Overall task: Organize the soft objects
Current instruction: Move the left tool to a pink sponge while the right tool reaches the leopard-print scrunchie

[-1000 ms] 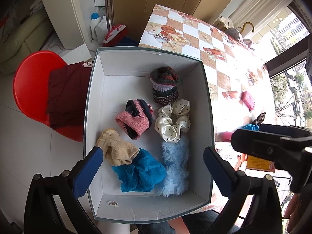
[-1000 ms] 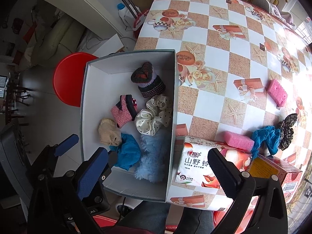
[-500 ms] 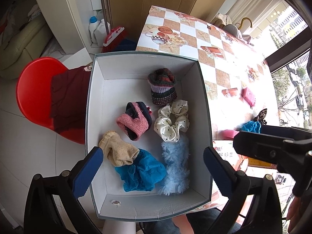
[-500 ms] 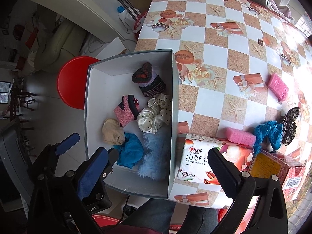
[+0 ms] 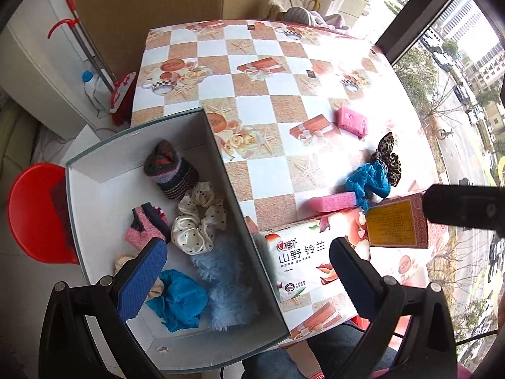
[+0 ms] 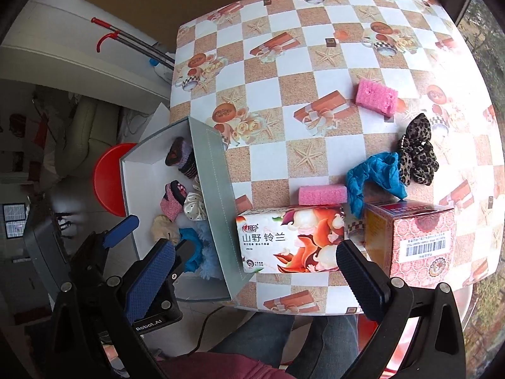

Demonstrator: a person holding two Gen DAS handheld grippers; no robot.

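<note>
Both claws gape empty: left gripper (image 5: 247,271) over the grey storage box's (image 5: 240,221) wall, right gripper (image 6: 252,271) above the floral tissue pack (image 6: 290,240), crumpled blue cloth (image 6: 375,175) beyond.

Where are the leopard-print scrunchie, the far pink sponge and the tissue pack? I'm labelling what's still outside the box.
leopard-print scrunchie (image 6: 418,153), right wrist view, middle of its folds
far pink sponge (image 6: 376,96), right wrist view, top face
tissue pack (image 6: 290,240), right wrist view, printed front

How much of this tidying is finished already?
Six soft things already lie in the grey box, among them the cream dotted scrunchie and the fluffy blue one. Nothing is in hand: both the left hand-held gripper and the right hand-held gripper are open. Still on the table: two pink sponges, the blue cloth and the leopard scrunchie.
</note>
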